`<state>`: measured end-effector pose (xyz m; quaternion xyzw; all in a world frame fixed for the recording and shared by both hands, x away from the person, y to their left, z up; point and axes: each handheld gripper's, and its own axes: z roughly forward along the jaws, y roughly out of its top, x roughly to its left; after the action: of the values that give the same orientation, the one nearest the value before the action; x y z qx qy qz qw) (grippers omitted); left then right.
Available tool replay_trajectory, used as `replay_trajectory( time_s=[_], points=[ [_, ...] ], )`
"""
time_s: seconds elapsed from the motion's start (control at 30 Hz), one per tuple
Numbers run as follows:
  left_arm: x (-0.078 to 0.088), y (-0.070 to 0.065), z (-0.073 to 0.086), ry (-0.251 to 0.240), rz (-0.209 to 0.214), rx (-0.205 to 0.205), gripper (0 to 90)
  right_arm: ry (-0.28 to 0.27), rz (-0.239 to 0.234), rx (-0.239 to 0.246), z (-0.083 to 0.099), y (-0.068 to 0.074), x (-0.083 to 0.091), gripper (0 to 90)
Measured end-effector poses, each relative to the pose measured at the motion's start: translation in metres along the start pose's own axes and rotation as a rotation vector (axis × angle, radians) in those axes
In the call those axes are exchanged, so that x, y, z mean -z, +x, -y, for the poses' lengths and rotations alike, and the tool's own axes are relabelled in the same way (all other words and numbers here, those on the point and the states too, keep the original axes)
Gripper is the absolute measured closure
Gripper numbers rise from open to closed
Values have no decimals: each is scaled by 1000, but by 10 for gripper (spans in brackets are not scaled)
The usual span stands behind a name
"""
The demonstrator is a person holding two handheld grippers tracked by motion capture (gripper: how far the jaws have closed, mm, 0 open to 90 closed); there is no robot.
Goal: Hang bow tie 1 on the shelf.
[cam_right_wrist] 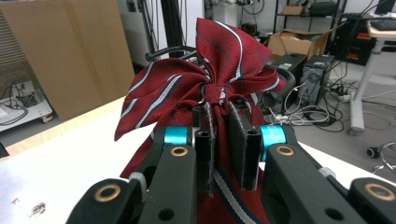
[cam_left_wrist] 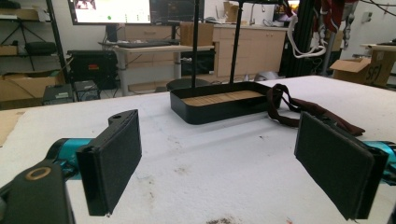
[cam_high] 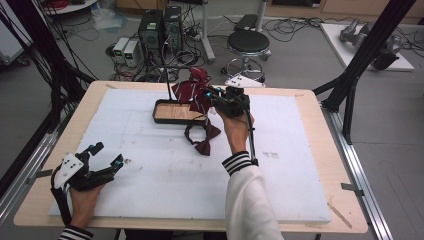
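From above, my right gripper holds the striped bow tie over the black tray. My left gripper idles, jaws apart, facing that tray. Up close, clamped beneath the knot; I'd loop it squarely onto the tray's post.

Beyond my table with its white board, I see a grey floor strewn with cables, a black round stool and two dark computer towers. Further back stand wooden cabinets, a desk under a lit monitor, and cardboard boxes.
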<state>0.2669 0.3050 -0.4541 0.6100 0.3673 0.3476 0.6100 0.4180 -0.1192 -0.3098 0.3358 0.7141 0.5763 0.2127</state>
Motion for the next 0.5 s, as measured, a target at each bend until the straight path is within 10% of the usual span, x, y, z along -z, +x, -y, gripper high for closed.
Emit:
replay_trajectory(
  time_s=[0.5],
  points=[
    [0, 0, 0, -2, 0, -2, 152, -8, -16, -3, -15, -5, -14, 814]
  ],
)
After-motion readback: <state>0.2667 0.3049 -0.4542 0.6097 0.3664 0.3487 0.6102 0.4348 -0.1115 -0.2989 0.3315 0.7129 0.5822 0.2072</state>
